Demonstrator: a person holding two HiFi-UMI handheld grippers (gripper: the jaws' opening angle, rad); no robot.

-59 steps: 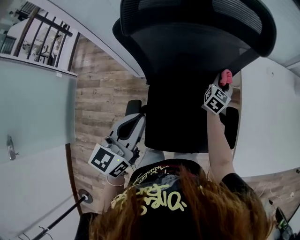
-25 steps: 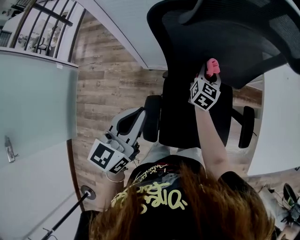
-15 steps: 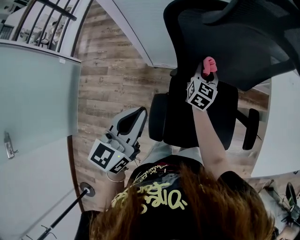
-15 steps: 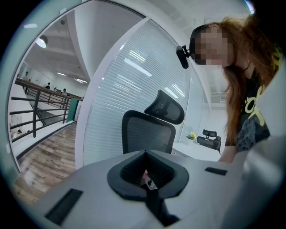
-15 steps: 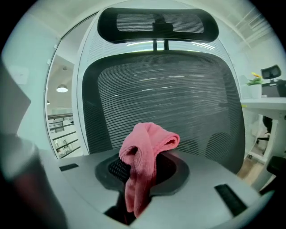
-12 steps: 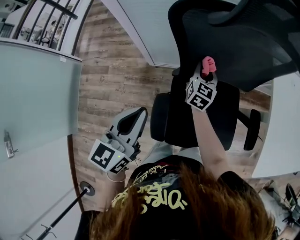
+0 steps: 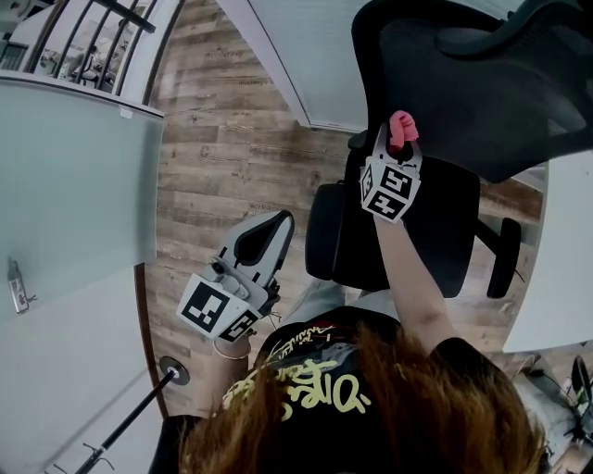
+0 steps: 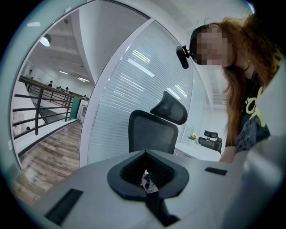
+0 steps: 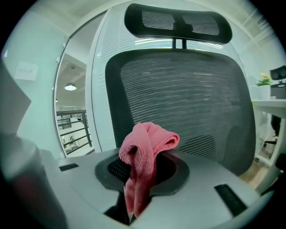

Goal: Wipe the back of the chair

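Right gripper (image 9: 142, 181) clenched on a folded pink cloth (image 9: 144, 154), raised to the black mesh backrest of the office chair (image 9: 187, 96); contact unclear. Left gripper (image 7: 263, 237) jaws together, empty, low over wood-plank floor (image 7: 218, 167), apart from chair.

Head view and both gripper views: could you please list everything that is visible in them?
office chair: one, black mesh with headrest, in front of the person
cloth: one, pink, clamped in the right gripper, close to the chair's backrest
floor: brown wood planks, below the chair
desk: one, white, at the right
glass partition: one, frosted, at the left
railing: one, black, upper left
far chair: one, black, beyond the desk
right gripper: grey, raised at the backrest
left gripper: grey, held low, fingers together, empty
person: black shirt, yellow print
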